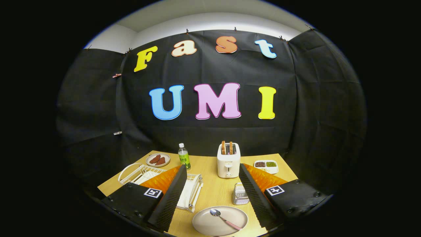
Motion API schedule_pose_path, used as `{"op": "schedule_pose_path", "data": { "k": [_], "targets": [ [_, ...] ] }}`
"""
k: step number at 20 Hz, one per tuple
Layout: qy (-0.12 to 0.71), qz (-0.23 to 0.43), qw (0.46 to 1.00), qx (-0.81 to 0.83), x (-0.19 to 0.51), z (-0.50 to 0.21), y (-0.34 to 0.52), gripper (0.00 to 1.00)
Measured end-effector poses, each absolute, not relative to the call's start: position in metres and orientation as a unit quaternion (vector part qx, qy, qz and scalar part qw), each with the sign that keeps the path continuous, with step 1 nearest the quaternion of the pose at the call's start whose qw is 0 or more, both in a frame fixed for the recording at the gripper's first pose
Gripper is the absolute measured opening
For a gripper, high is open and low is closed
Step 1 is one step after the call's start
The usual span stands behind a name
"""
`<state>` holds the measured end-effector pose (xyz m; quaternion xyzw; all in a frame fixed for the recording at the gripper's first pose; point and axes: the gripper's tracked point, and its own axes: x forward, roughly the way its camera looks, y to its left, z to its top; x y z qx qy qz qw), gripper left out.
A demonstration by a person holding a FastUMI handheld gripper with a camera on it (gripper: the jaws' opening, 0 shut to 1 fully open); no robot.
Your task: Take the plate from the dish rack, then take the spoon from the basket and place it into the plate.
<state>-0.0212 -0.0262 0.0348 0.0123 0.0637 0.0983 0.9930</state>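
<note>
The gripper stands wide open, holding nothing; between its fingers and close below lies the plate on the wooden table, with the spoon resting in it, bowl away from the fingers; the dish rack sits partly behind the left finger, the metal basket beside the right one; beyond stands a white toaster, its small front label unreadable; a green-labelled bottle stands near it.

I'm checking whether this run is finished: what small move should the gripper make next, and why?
Probably just draw the gripper back and stop. The spoon already lies in the plate on the table, between the open fingers, which hold nothing. The dish rack sits beside the plate, and the metal basket just beyond it. Nothing looks left to place.
</note>
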Motion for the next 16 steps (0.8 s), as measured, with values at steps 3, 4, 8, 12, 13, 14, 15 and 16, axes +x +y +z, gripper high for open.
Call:
{"op": "schedule_pose_path", "data": {
  "k": [3,4,8,12,13,14,15,16],
  "targets": [
    [0.055,0.083,0.995,0.03,-0.039,0.04,-0.012,0.98],
    [0.055,0.083,0.994,0.036,-0.044,0.038,-0.006,0.98],
    [0.081,0.062,0.994,0.027,-0.068,0.017,-0.011,0.98],
    [0.105,0.029,0.993,0.046,-0.074,0.003,-0.027,0.98],
    [0.107,0.023,0.993,0.046,-0.072,0.003,-0.032,0.98],
    [0.107,0.016,0.993,0.047,-0.069,0.004,-0.037,0.98],
    [0.105,0.01,0.993,0.05,-0.066,0.007,-0.041,0.98],
    [0.1,0.005,0.994,0.054,-0.062,0.012,-0.043,0.98]
  ]
}}
